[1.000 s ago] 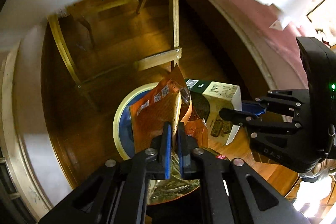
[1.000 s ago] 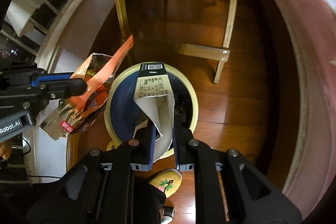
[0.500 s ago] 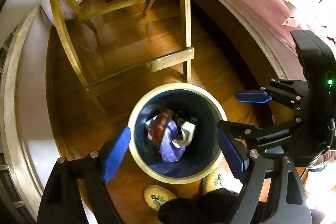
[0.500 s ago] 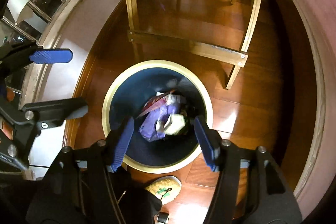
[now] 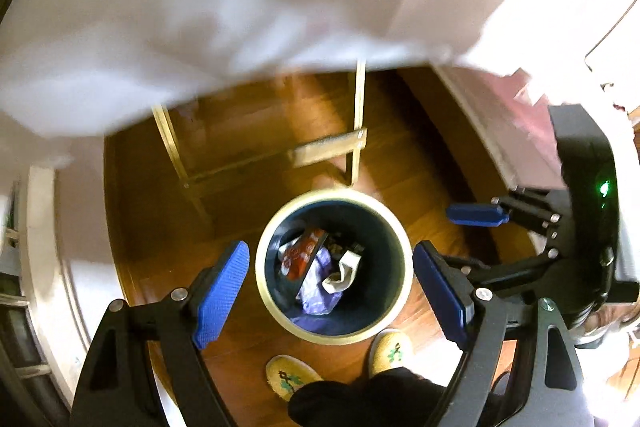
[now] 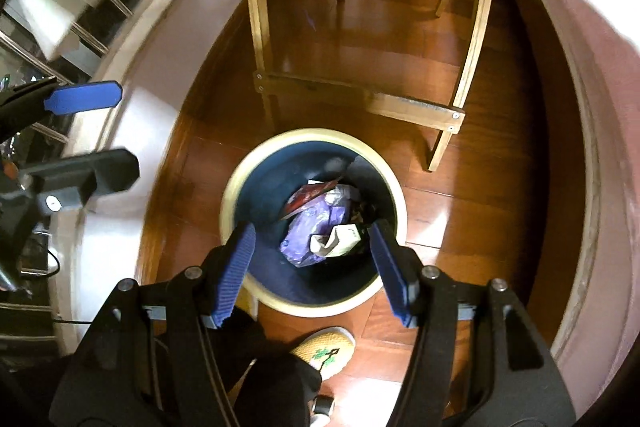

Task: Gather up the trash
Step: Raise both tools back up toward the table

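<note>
Two wide-spread claws (image 5: 332,291) (image 6: 316,267) over one bin (image 5: 404,303).

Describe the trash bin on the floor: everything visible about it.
The trash bin is round, with a dark blue inside wall and a pale cream rim. It stands upright on the wooden floor, close to a wooden frame's leg. Inside lies a loose pile: a purple wrapper, a red packet and a crumpled pale carton. Both claws, left and right, hang open above it, touching nothing.
</note>
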Action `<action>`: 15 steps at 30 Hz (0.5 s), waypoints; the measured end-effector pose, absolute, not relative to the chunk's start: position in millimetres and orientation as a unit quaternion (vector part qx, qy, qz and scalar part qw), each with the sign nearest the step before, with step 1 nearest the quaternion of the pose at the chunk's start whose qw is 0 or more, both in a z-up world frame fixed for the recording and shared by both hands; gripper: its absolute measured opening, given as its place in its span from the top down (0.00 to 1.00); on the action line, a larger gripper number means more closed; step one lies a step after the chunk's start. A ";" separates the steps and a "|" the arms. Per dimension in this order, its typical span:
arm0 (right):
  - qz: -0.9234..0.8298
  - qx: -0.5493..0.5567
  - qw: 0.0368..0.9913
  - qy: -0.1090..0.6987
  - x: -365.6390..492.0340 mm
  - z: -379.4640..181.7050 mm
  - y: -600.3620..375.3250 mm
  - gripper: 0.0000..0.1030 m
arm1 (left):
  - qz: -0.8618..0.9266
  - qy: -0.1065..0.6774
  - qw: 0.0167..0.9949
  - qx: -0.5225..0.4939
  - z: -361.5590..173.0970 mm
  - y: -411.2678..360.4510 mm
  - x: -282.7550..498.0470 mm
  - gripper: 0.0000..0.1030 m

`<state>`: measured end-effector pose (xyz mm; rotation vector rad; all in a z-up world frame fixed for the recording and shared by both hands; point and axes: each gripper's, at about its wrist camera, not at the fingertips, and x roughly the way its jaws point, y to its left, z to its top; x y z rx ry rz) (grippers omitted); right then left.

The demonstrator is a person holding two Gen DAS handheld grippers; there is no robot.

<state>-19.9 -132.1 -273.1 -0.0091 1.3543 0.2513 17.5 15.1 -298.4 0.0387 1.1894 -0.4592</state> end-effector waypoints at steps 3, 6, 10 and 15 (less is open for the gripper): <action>0.114 0.004 0.780 0.616 -21.9 -229.5 -130.7 0.45 | -0.209 0.538 0.817 0.009 -250.8 19.3 12.3 0.17; 0.115 0.013 0.787 0.606 -24.3 -181.4 -130.3 0.44 | -0.201 0.524 0.828 -0.003 -200.7 23.3 5.9 0.17; 0.119 0.005 0.799 0.589 -29.4 -114.5 -127.5 0.45 | -0.187 0.513 0.838 -0.016 -131.0 25.5 -5.8 0.17; 0.134 0.003 0.820 0.556 -37.0 -26.3 -125.1 0.44 | -0.168 0.493 0.854 -0.016 -49.8 22.9 -25.3 0.17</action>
